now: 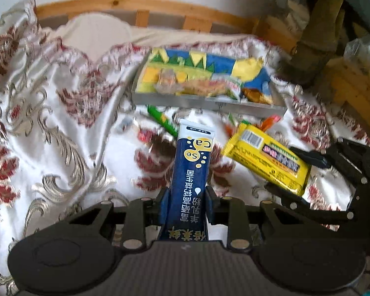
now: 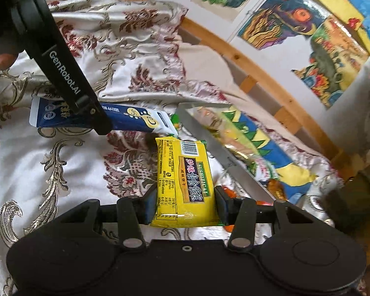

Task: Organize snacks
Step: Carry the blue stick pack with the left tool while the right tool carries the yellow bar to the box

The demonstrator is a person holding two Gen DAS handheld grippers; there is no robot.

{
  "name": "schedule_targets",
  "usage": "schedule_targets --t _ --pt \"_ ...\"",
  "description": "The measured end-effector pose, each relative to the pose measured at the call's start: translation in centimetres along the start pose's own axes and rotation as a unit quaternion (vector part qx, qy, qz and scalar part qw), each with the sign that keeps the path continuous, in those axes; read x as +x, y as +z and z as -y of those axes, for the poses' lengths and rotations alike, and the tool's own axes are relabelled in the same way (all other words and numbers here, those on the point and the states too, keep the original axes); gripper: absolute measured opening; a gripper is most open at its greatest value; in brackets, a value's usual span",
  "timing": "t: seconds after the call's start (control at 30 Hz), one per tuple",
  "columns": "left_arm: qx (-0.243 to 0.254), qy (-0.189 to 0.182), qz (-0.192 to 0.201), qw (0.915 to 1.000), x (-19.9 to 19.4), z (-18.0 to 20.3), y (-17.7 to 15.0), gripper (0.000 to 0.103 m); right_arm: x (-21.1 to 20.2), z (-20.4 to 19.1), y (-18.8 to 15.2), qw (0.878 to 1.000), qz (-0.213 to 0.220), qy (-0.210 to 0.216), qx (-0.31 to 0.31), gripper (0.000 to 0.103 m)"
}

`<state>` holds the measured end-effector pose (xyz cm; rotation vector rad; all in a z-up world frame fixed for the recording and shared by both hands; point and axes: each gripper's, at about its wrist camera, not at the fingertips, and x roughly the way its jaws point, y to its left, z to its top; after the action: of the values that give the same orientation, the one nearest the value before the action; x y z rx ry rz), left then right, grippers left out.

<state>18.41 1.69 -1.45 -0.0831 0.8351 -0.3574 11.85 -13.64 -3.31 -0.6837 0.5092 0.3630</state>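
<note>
My left gripper (image 1: 185, 204) is shut on a long dark-blue sachet (image 1: 193, 167) with a white end, held above the cloth; it also shows in the right wrist view (image 2: 125, 120). My right gripper (image 2: 185, 203) is shut on a yellow biscuit pack (image 2: 185, 180), which also shows in the left wrist view (image 1: 266, 160) with the right gripper (image 1: 305, 172) around it. Both packets are held just in front of a shallow metal tray (image 1: 209, 102) with a colourful picture base and several snack packets in it (image 2: 209, 145).
A white satin cloth (image 1: 49, 123) with red and gold flowers covers the surface. Loose snacks, one a green stick (image 1: 160, 118), lie on the cloth before the tray. A wooden rail (image 1: 135, 7) and a wall with pictures stand behind. Yellow items (image 1: 352, 86) are stacked at the right.
</note>
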Motion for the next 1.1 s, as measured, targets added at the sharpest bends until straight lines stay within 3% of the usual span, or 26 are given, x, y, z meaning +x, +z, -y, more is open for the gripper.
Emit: schedule_targets --t 0.2,0.47,0.63,0.77,0.9,1.1 --pt "0.021 -0.004 0.081 0.9965 -1.4 0.7 0.6 0.032 -1.3 1.4 0.3 0.999 0.019 -0.034 0.017 0.049" --pt "0.045 0.003 0.127 0.9909 -0.3 2.4 4.3 0.032 -0.9 6.1 0.6 0.996 0.049 -0.076 0.024 0.049" --pt "0.063 0.019 0.155 0.9857 2.1 4.5 8.1 0.032 2.4 9.6 -0.7 0.988 0.071 -0.129 0.035 0.050" --pt "0.056 0.039 0.181 0.9812 4.8 6.0 11.3 0.033 6.2 13.2 -1.9 0.982 0.055 -0.143 0.109 0.050" --pt "0.070 0.049 0.193 0.9775 8.3 7.5 14.4 0.032 8.6 16.0 -2.2 0.974 0.058 -0.157 0.154 0.050" --pt "0.024 0.018 0.143 0.9893 14.9 9.0 17.7 0.033 11.9 18.1 -2.7 0.970 0.041 -0.142 0.195 0.050"
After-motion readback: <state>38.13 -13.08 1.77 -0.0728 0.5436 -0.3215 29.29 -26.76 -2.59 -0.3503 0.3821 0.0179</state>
